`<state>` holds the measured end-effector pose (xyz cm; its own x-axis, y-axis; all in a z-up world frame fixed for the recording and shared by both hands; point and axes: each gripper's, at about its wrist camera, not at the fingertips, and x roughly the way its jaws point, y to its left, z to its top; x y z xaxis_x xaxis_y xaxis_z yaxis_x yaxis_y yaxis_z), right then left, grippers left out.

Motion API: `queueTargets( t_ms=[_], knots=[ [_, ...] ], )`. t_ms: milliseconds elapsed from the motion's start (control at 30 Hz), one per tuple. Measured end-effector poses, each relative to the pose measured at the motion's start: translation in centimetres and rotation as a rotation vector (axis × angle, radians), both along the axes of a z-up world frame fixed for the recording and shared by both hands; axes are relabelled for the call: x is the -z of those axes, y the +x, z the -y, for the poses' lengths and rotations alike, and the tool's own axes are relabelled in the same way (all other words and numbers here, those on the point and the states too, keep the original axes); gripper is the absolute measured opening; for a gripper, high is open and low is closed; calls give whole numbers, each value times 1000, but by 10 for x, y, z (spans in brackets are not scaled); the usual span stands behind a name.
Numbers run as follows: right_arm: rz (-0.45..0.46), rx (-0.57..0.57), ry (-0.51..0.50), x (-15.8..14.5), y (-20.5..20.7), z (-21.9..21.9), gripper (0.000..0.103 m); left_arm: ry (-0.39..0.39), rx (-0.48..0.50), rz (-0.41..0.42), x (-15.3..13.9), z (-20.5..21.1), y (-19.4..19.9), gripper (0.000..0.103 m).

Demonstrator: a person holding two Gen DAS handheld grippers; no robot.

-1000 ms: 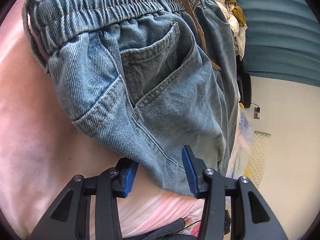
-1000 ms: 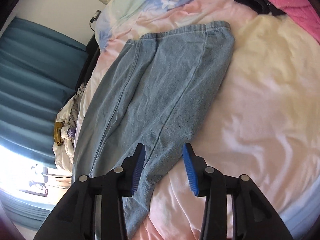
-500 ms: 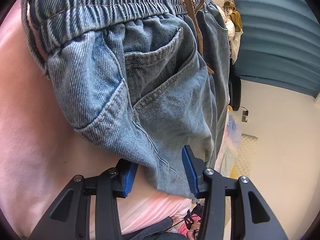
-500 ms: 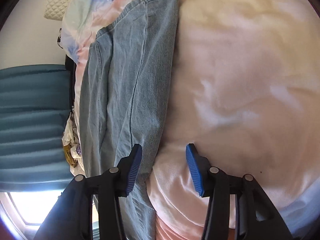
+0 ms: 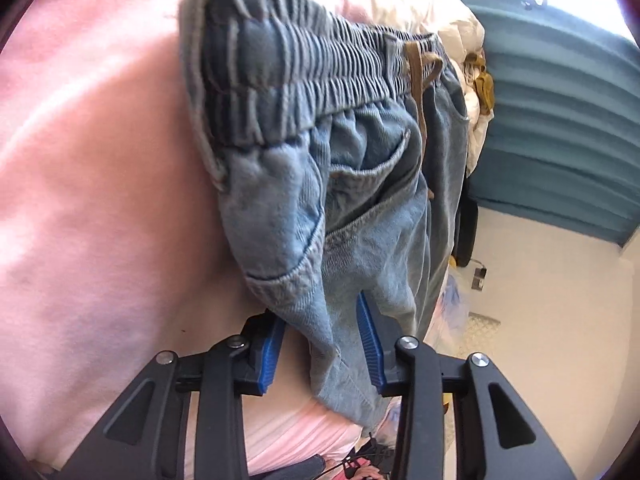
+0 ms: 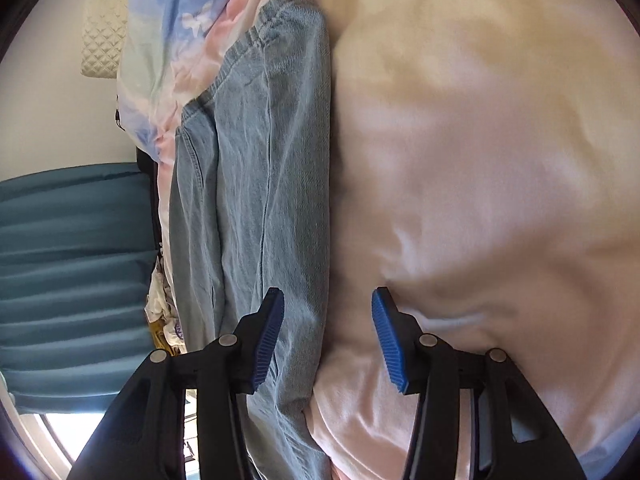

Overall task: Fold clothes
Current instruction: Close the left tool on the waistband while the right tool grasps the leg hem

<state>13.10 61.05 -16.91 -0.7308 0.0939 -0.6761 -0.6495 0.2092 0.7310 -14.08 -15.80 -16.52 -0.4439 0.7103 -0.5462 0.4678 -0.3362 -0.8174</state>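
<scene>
- Jeans [image 5: 372, 264] lie flat on the bed [image 5: 100, 200], their hip-side edge between my left tongs [image 5: 320, 340], which are closing and not yet pinching.
- My right tongs [image 6: 328, 336] stand open astride the leg's edge.
- Beyond, the long axis runs straight away from both tongs.

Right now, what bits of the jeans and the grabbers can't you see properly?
- Left wrist view: the jeans hide most of one pad of the closing left gripper; contact unclear.
- Right wrist view: right gripper covers the leg's near end.
- Waistband: blurred.
</scene>
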Motion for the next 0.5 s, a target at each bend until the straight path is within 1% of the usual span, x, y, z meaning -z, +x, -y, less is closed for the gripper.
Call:
queueTargets(
  t_ms=[67,167,267,300,367,433,467,500],
  knots=[
    [2,30,31,-1,4,-10,46,33,1,-9,1,1,-2,37],
    [-15,57,60,4,8,-31,46,30,19,-16,2,4,-6,37],
    [-33,48,88,8,5,-49,46,41,25,-9,5,3,-10,37],
    [-27,33,97,10,2,-54,46,45,29,-5,7,3,-11,37],
    [-7,1,112,12,-6,-61,46,60,87,27,12,0,-13,37],
    [5,-10,128,12,-13,-68,46,120,135,62,23,-9,-15,37],
    [11,-14,136,12,-16,-71,46,122,133,66,24,-10,-16,37],
    [16,-19,144,12,-20,-75,46,108,125,66,24,-10,-18,37]
  ],
)
